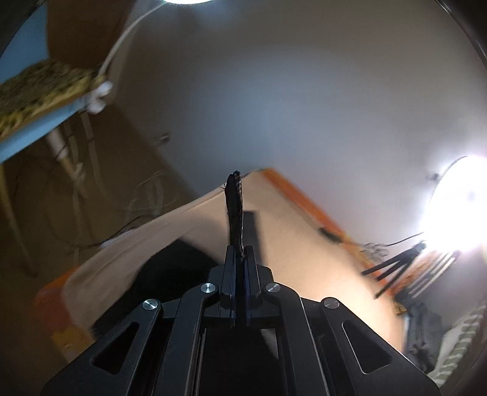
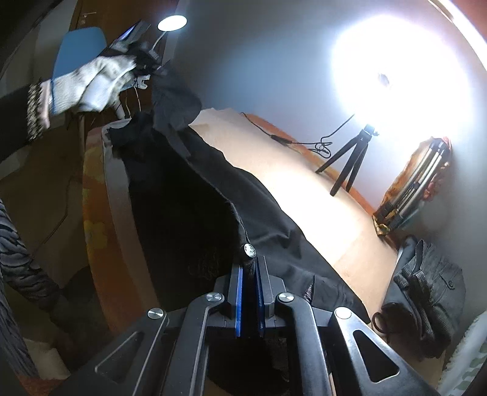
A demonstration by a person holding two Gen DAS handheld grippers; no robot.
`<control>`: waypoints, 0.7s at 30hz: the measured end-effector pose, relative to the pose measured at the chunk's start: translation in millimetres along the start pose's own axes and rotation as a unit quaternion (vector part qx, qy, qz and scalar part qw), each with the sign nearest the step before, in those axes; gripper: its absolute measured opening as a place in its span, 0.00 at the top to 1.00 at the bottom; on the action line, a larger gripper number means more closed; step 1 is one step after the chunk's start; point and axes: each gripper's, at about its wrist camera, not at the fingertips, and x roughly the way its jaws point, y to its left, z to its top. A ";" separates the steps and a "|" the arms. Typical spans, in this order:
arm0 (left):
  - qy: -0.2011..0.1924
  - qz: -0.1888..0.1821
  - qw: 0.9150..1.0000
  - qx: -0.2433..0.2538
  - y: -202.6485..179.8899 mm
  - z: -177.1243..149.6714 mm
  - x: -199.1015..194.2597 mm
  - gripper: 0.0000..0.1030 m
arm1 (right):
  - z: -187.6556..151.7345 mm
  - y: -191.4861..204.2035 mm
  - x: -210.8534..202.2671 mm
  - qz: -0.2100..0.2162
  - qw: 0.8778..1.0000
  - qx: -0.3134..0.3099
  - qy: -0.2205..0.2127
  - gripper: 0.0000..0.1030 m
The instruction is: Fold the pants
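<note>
Both views are dim overall, lit by a ring lamp [image 2: 398,70] that burns out to pure white and throws a wide halo over the wall behind it. In the left wrist view the same lamp [image 1: 456,207] flares at the right edge, and a smaller lamp [image 1: 185,1] glows at the top rim. Below the ring lamp, the desk [image 2: 304,189] shows a pale glare patch, while the black pants [image 2: 182,207] sink into near-featureless shadow. The left wrist view is smeared with motion blur (the tripod [image 1: 395,268] ghosts into streaks). The gloved hand [image 2: 97,82] is blurred too. Fisheye bending curves every edge, with dark corners.
</note>
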 end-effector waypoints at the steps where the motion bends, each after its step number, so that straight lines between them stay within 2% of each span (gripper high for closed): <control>1: 0.005 0.004 1.000 -0.006 8.0 -5.4 1.2 0.97 | 0.0 2.0 1.1 0.001 1.000 -0.002 0.001 0.95; 5: 0.025 0.064 0.998 0.013 31.3 -31.9 3.9 0.97 | -6.8 14.6 4.9 0.000 1.000 -0.018 0.014 0.95; 8: 0.043 0.092 0.995 0.016 48.1 -39.7 0.9 0.97 | -13.3 20.4 7.9 0.004 0.999 -0.023 0.023 0.95; 10: 0.048 0.119 0.991 0.048 46.2 -45.9 1.7 0.97 | -17.8 24.2 10.9 0.009 0.999 -0.025 0.030 0.95; 14: 0.076 0.129 0.986 0.076 44.8 -49.3 6.7 0.93 | -26.4 32.6 19.0 0.013 0.998 -0.032 0.047 0.94; 17: 0.069 0.147 0.983 0.089 43.8 -47.0 3.5 0.81 | -34.2 31.3 22.5 0.033 0.998 -0.016 0.059 0.93; 20: 0.056 0.158 0.982 0.087 46.1 -43.9 -10.5 0.78 | -41.7 28.0 20.9 0.048 0.997 -0.003 0.064 0.90; 21: 0.051 0.159 0.982 0.087 45.4 -44.8 -16.5 0.78 | -44.1 26.5 19.4 0.053 0.997 0.000 0.064 0.86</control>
